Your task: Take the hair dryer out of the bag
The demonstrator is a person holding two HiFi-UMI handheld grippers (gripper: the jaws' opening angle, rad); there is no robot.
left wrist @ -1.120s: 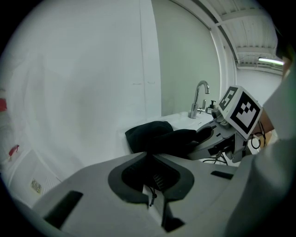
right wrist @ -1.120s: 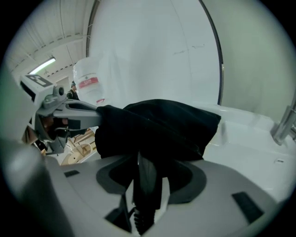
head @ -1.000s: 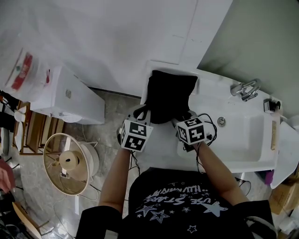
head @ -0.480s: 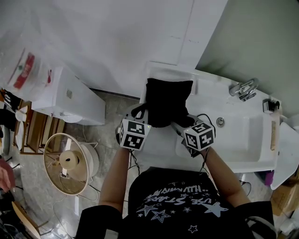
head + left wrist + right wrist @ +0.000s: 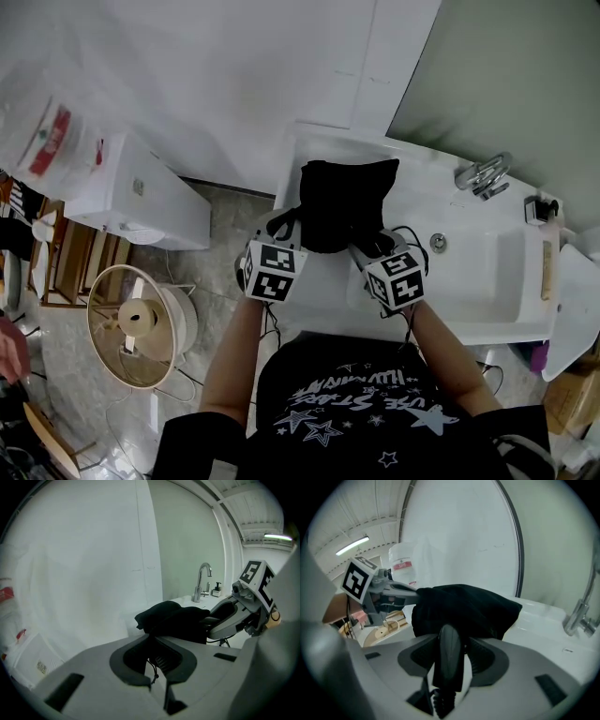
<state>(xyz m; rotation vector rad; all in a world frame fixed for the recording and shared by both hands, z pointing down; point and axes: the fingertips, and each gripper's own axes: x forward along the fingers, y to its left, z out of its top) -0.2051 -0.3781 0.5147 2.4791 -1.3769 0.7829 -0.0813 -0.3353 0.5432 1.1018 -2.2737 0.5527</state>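
Observation:
A black cloth bag lies on the white counter left of the sink. My left gripper is shut on the bag's near left edge, and a thin drawstring hangs between its jaws. My right gripper is at the bag's near right corner. Its jaws stand wide, shut on the black handle of the hair dryer, with the cord's ribbed sleeve at the handle's end. The rest of the dryer is hidden inside the bag. A black cord loops beside the right gripper.
A white sink basin with a chrome faucet lies to the right. A wall runs close behind the bag. On the floor at left stand a white cabinet and a round fan.
My right gripper has drawn back a little toward me with the handle in it. The left gripper has stayed where it was on the bag.

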